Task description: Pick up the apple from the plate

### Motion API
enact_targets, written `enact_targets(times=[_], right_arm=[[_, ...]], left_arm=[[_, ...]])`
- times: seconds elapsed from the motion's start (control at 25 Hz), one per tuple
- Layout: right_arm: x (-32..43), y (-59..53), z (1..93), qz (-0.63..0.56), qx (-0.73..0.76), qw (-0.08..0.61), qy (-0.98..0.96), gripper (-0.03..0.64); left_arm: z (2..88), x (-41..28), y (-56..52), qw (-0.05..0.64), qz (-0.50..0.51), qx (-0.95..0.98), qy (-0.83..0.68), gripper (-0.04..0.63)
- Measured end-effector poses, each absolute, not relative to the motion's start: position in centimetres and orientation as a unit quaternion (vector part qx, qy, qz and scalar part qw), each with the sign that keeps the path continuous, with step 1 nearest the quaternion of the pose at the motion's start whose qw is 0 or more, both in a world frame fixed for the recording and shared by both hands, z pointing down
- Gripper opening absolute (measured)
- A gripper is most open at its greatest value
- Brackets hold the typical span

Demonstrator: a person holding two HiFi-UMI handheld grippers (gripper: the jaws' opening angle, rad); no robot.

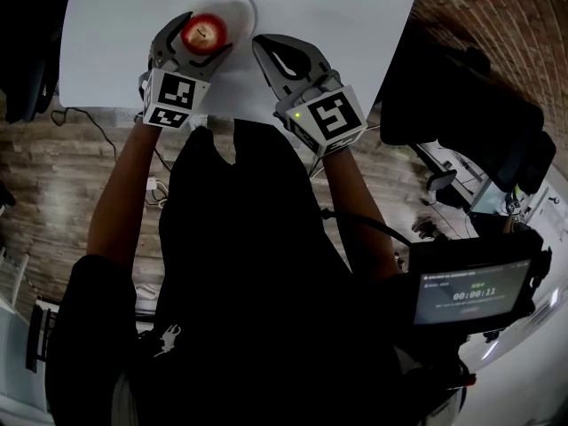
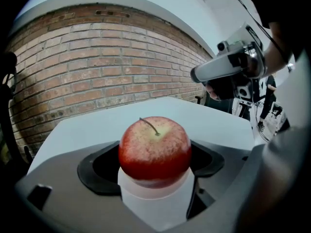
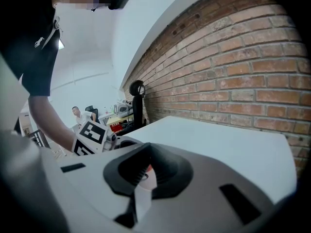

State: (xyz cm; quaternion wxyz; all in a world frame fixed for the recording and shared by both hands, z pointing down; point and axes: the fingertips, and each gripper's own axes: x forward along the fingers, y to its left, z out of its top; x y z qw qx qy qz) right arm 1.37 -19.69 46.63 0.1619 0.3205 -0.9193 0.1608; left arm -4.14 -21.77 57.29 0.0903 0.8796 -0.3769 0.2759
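Note:
A red apple (image 1: 204, 31) with a short stem sits between the jaws of my left gripper (image 1: 201, 48), which is shut on it. In the left gripper view the apple (image 2: 154, 149) fills the gap between the dark pads. It is over the near left part of the white plate (image 1: 238, 3); I cannot tell whether it still touches the plate. My right gripper (image 1: 264, 46) is just right of the apple, holding nothing, jaws together. A sliver of red shows through the slit between them in the right gripper view (image 3: 141, 181).
The plate lies on a white table (image 1: 337, 16) whose near edge is under my hands. A brick wall (image 2: 97, 67) stands behind the table. A black device with a lit screen (image 1: 470, 295) hangs at lower right. Office furniture stands beyond the table's right side.

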Motion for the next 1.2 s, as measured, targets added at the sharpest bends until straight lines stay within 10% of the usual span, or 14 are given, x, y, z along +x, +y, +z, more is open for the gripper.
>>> enact_targets(times=[1.2], right_arm=[[1.2,-18.9,39.3,0.108,0.369,0.102,-0.917,0.005]], left_arm=[[48.6,-2.7,-20.7,0.052,0.244,0.895,-0.370,0.414]])
